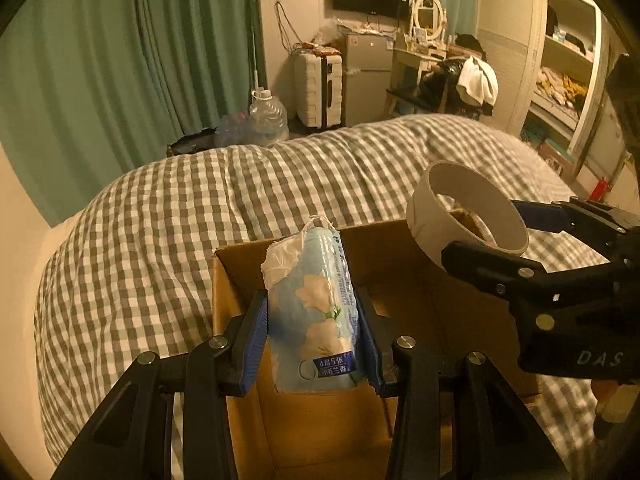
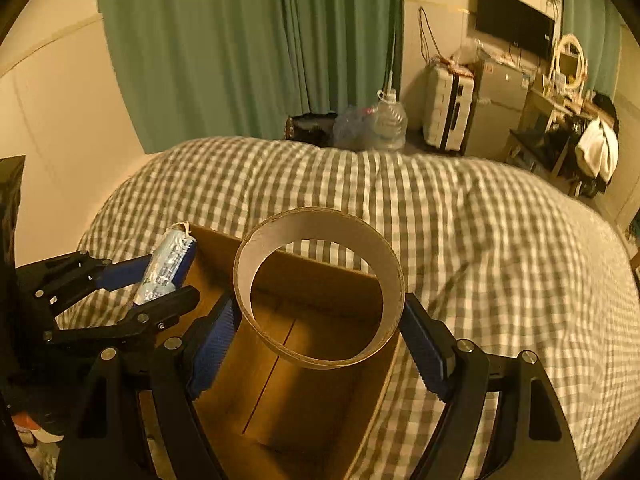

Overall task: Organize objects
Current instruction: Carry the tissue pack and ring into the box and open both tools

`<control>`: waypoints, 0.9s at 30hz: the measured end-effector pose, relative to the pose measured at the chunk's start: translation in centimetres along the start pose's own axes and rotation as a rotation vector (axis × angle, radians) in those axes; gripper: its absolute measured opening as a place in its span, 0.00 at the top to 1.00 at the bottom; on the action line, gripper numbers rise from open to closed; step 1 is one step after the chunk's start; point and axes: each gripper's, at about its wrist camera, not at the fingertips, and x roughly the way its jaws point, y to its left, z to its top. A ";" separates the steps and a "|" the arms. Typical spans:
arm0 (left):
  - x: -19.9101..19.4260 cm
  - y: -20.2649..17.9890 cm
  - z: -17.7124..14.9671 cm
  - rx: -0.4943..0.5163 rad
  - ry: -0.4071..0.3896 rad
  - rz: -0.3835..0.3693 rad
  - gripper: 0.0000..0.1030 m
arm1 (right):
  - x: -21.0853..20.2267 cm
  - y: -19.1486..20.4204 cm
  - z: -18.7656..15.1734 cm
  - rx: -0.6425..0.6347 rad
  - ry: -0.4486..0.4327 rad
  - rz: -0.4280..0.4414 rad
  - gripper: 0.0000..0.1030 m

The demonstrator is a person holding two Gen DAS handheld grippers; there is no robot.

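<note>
We see the left gripper (image 1: 314, 344) pinching a tissue pack (image 1: 316, 312) between its blue pads (image 1: 254, 344); jaws pressed in on both sides of the pack. Pack stands upright in the grip, torn white top end pointing away from the tool, blue label at the near end. Right under and ahead of the left gripper sits an open cardboard box (image 1: 240, 280), so the pack hangs over the box's left part, above its floor, not resting on it.

The right gripper (image 2: 320, 336) clamps a cardboard ring (image 2: 320, 216), an empty wide tape core; pads (image 2: 216, 336) touch its outer wall left and right, jaws spread wide around it. Ring's open face is turned toward the camera, and we look through it at the box floor (image 2: 304, 400). The ring is held above the box's right part, just beyond the tool's fingertips.

From the left wrist view the right gripper (image 1: 516, 236) comes in from the right, ring (image 1: 468, 208) tilted, just beside and above the box's far right corner. From the right wrist view the left gripper (image 2: 156, 280) is on the left with the pack (image 2: 168, 264) sticking up past its fingers.

Box rests on a grey-and-white checked duvet (image 1: 160, 208), which spreads out ahead of both tools. Box interior looks empty where we can see it; near part hidden by the tools.
</note>
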 end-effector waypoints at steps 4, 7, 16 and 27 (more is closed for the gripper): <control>1.2 0.1 -0.1 0.003 0.015 -0.031 0.59 | 1.7 -1.0 -0.8 0.025 0.028 0.026 0.23; 2.3 0.0 0.2 0.015 0.027 -0.023 0.59 | 2.5 -1.0 -1.2 0.014 0.036 0.009 0.23; 3.2 0.3 -0.3 -0.011 0.047 -0.048 0.51 | 2.6 -0.2 -2.5 0.024 0.038 0.045 0.22; -1.8 -0.1 -0.5 -0.011 0.008 -0.002 0.10 | -2.6 -0.5 -1.1 0.076 -0.022 0.052 0.09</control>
